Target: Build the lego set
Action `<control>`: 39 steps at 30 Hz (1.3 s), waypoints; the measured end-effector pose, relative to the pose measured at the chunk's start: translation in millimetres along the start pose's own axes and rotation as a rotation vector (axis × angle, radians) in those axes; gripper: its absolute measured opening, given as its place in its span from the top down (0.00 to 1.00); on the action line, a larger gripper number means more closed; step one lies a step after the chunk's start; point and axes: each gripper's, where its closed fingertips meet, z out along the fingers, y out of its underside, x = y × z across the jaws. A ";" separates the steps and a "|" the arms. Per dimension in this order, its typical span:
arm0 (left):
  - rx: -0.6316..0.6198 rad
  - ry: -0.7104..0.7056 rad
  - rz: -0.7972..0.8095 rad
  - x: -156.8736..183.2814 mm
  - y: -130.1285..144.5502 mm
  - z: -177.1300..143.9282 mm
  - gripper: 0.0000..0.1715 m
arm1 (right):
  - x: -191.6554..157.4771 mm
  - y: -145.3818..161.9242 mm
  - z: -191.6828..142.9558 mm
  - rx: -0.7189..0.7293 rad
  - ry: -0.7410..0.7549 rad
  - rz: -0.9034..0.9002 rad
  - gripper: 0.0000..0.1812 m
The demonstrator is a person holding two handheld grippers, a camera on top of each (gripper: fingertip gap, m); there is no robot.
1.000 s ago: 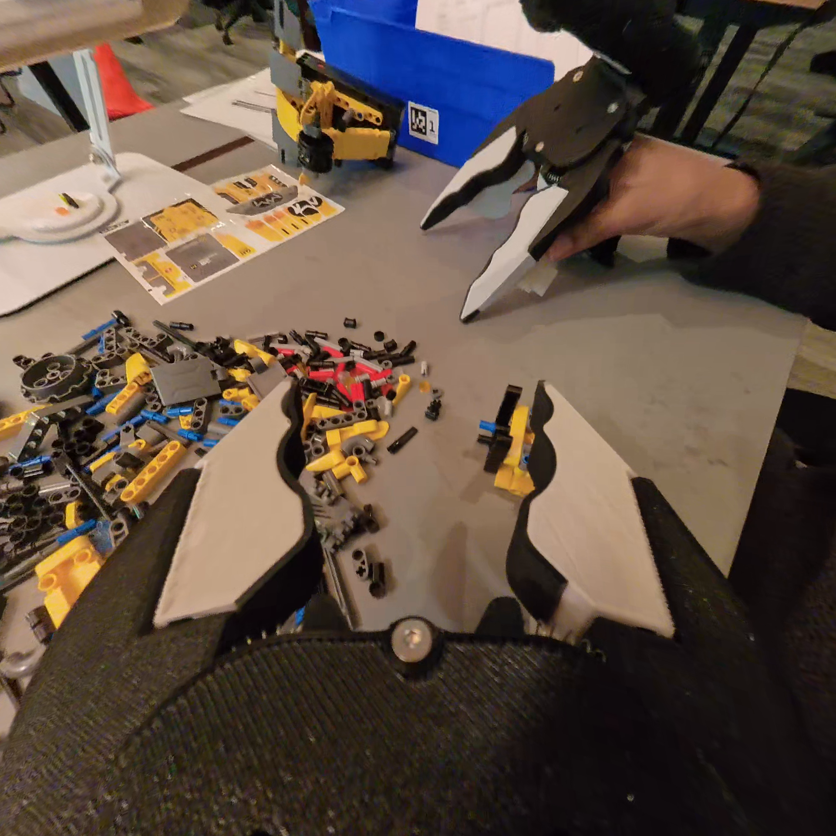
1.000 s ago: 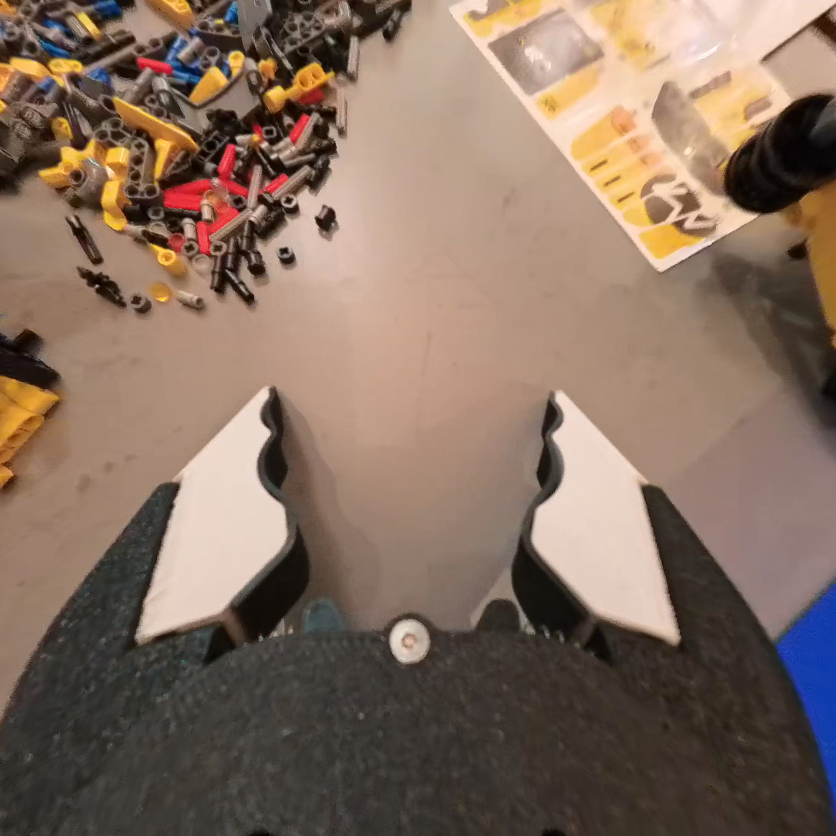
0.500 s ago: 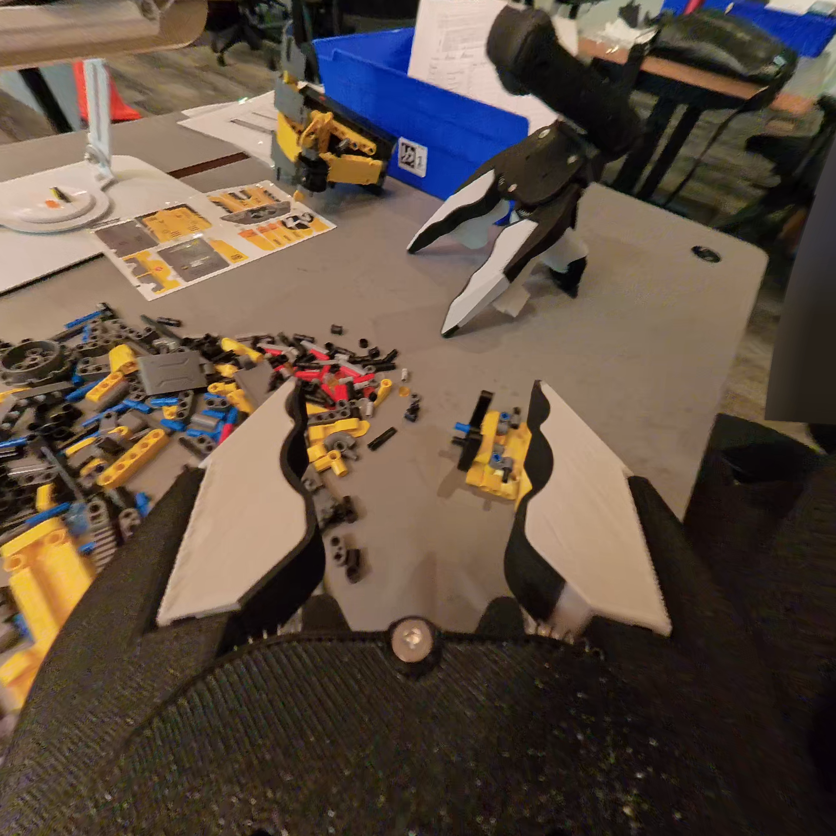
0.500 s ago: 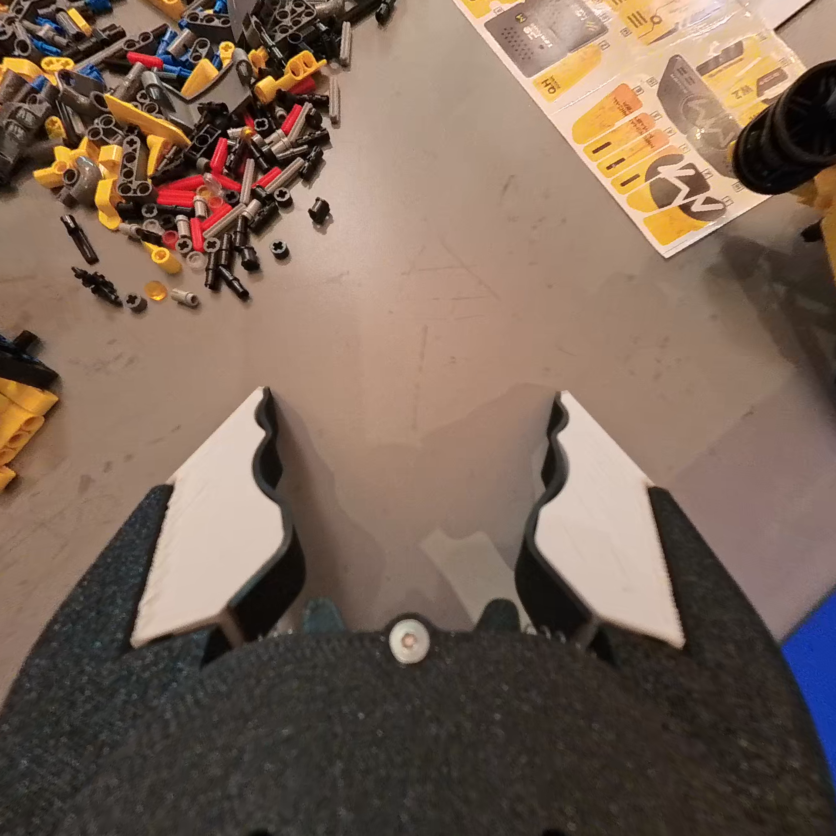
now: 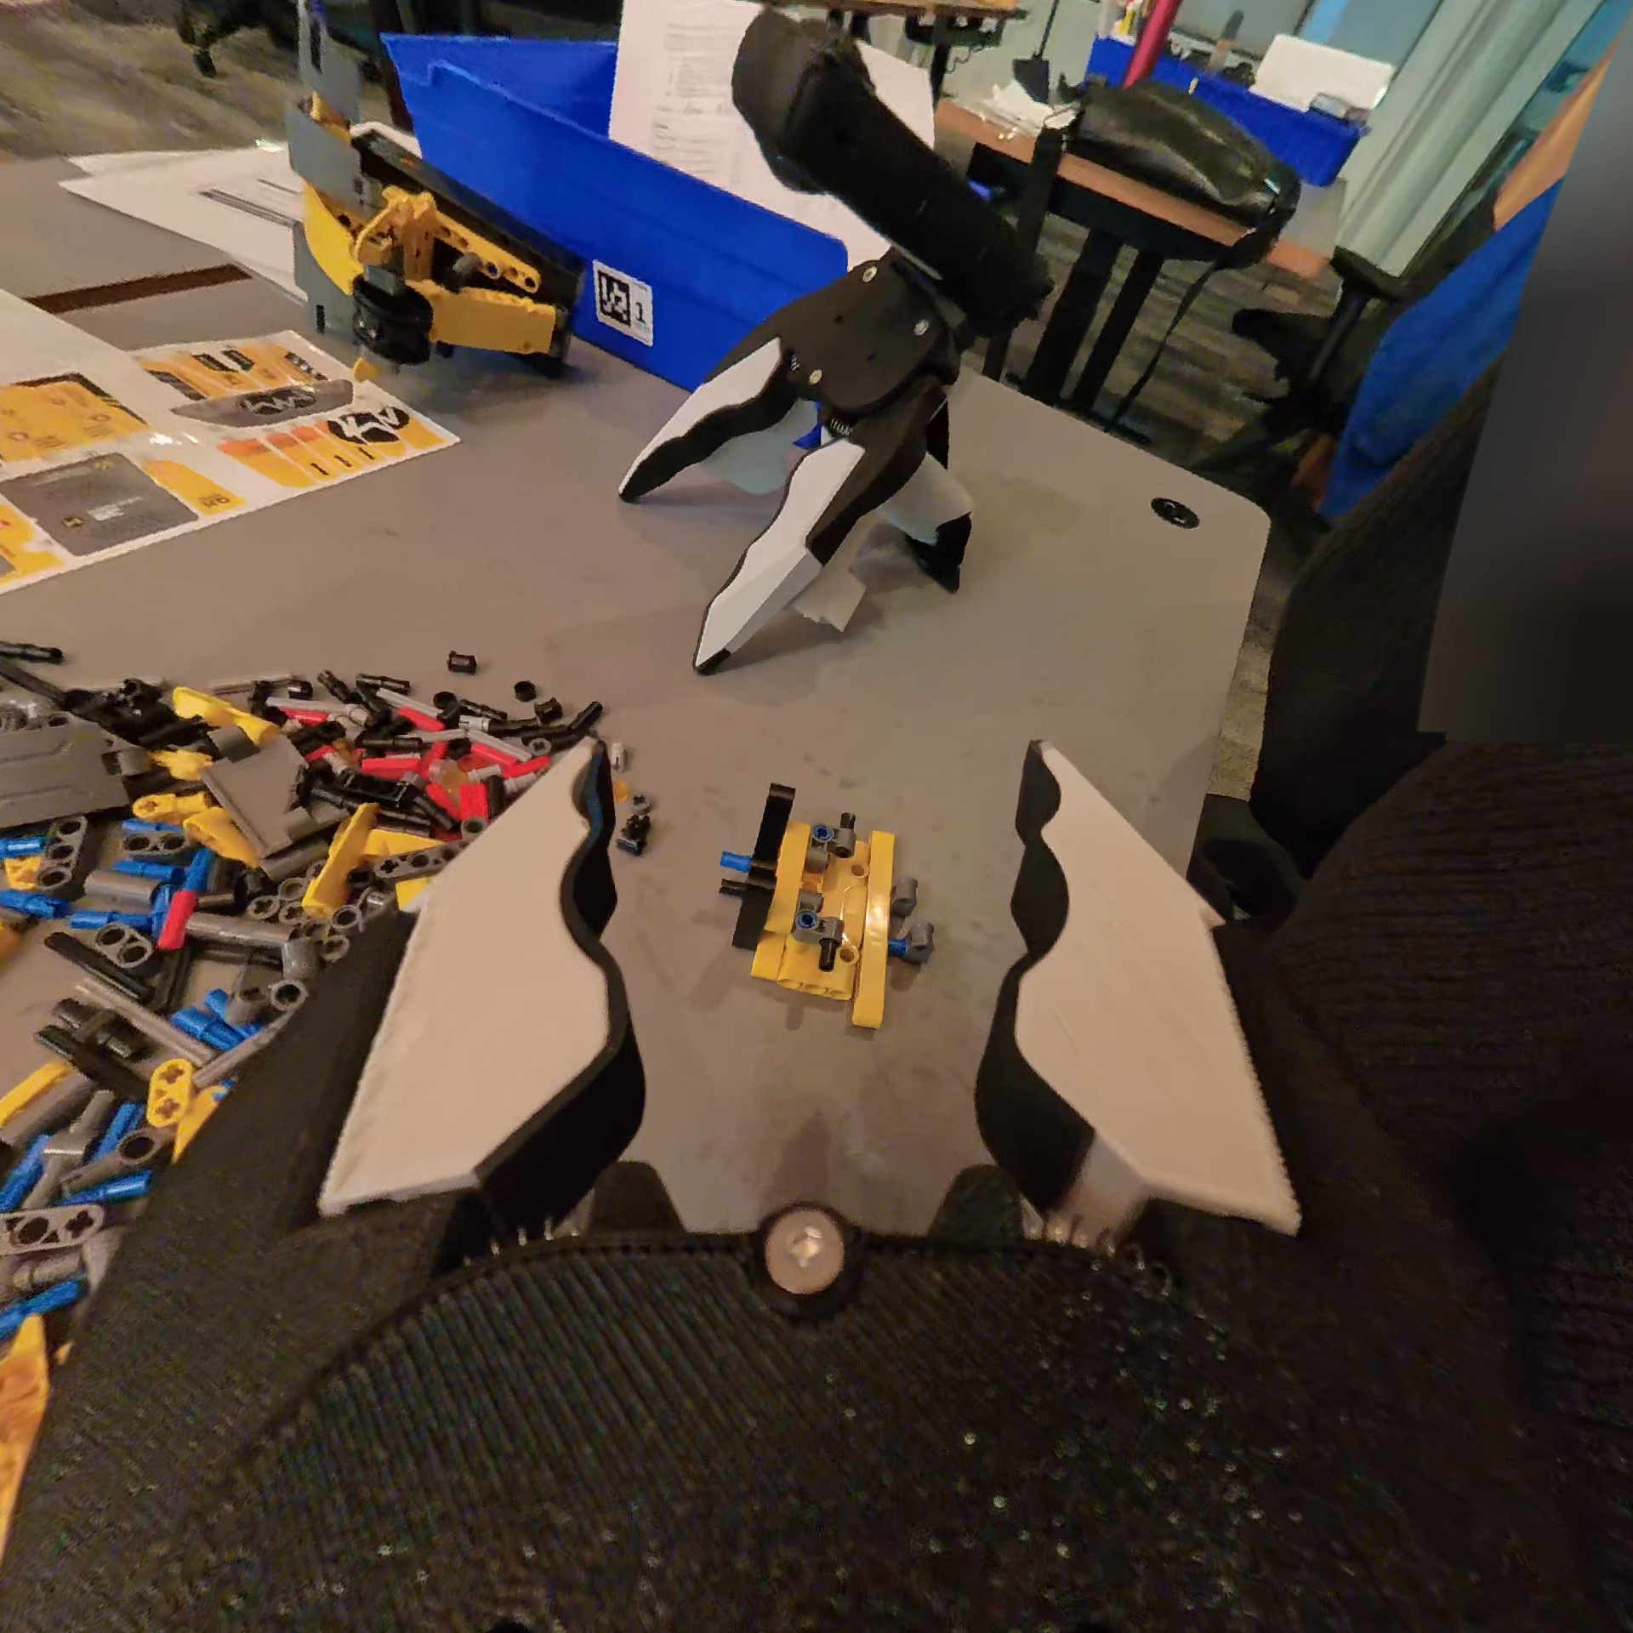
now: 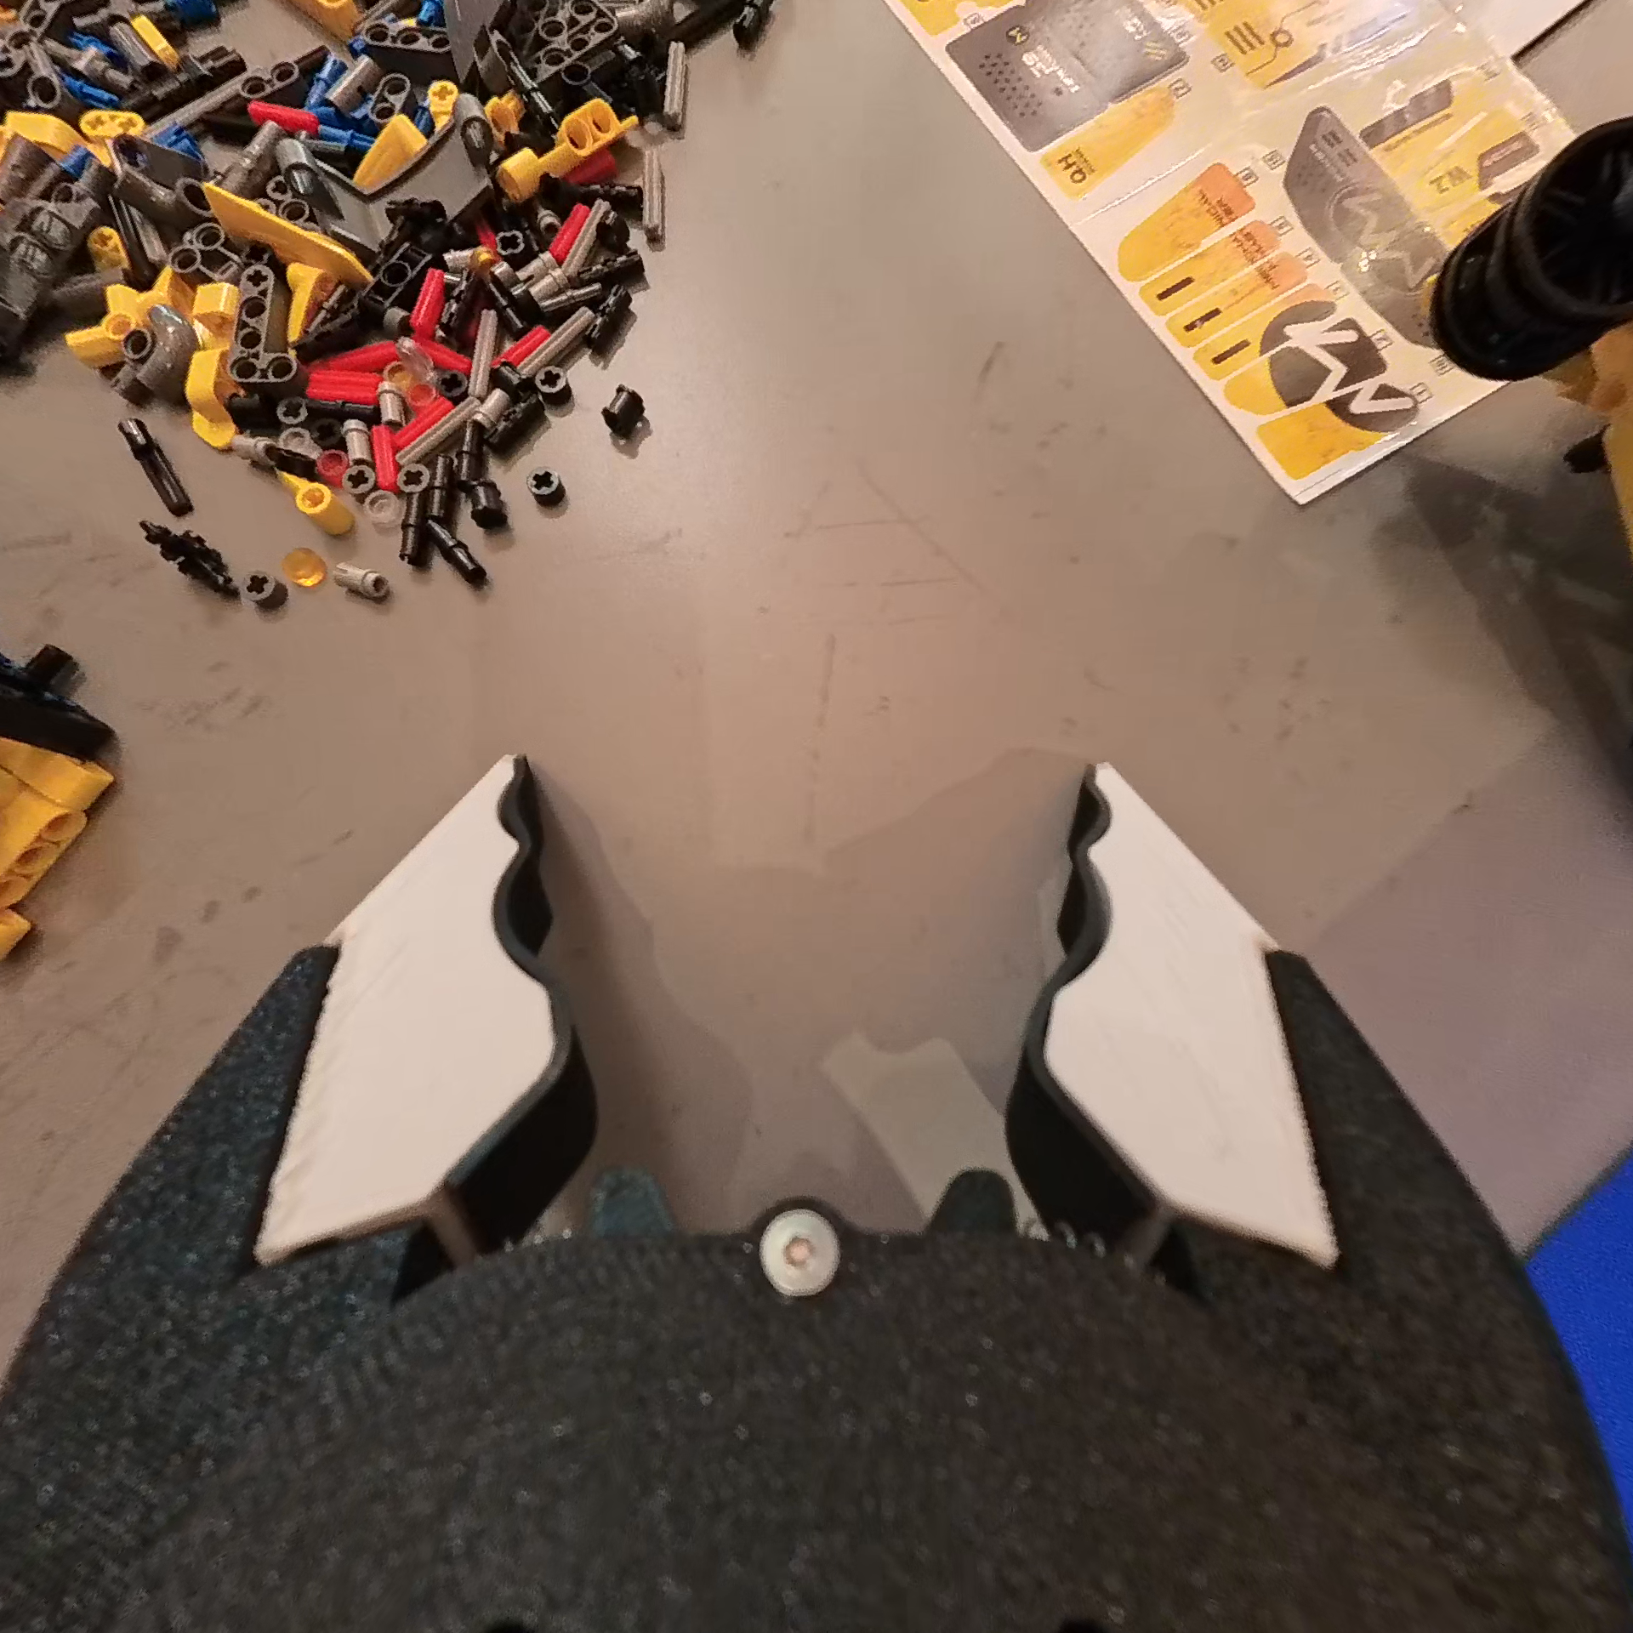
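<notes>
My left gripper [image 5: 817, 751] is open and empty, low over the grey table [image 5: 1016, 672]. A small yellow assembly with black, grey and blue pins [image 5: 826, 910] lies flat between its two fingers, touching neither. A pile of loose yellow, black, red, blue and grey building parts [image 5: 265, 839] spreads to its left. My right gripper [image 5: 667, 579] stands farther back on the table, open, with no hand on it. In the right wrist view it [image 6: 806, 764] is open over bare table, with the pile [image 6: 353, 265] at upper left and the yellow assembly [image 6: 35, 822] at the left edge.
A blue bin [image 5: 672, 221] stands at the back, with a partly built yellow and black model [image 5: 424, 265] beside it. A sticker sheet [image 5: 221, 442] lies at the left; it also shows in the right wrist view [image 6: 1281, 221] next to a black wheel [image 6: 1538, 265]. The table's edge [image 5: 1237, 707] runs close on the right.
The hand has let go of the right gripper, which now rests on the table. My left gripper has swung right, so the yellow assembly lies between its fingers. Both stay open.
</notes>
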 end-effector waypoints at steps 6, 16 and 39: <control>0.005 0.005 -0.021 -0.5 6.8 0.9 0.48 | 0.0 0.1 0.1 0.000 0.000 0.000 0.34; -0.015 0.013 -0.004 5.3 14.5 8.0 0.48 | 0.1 0.1 0.2 0.000 0.000 0.000 0.34; -0.058 -0.071 0.096 0.9 21.6 11.8 0.34 | 0.0 0.0 0.6 0.001 -0.004 -0.006 0.34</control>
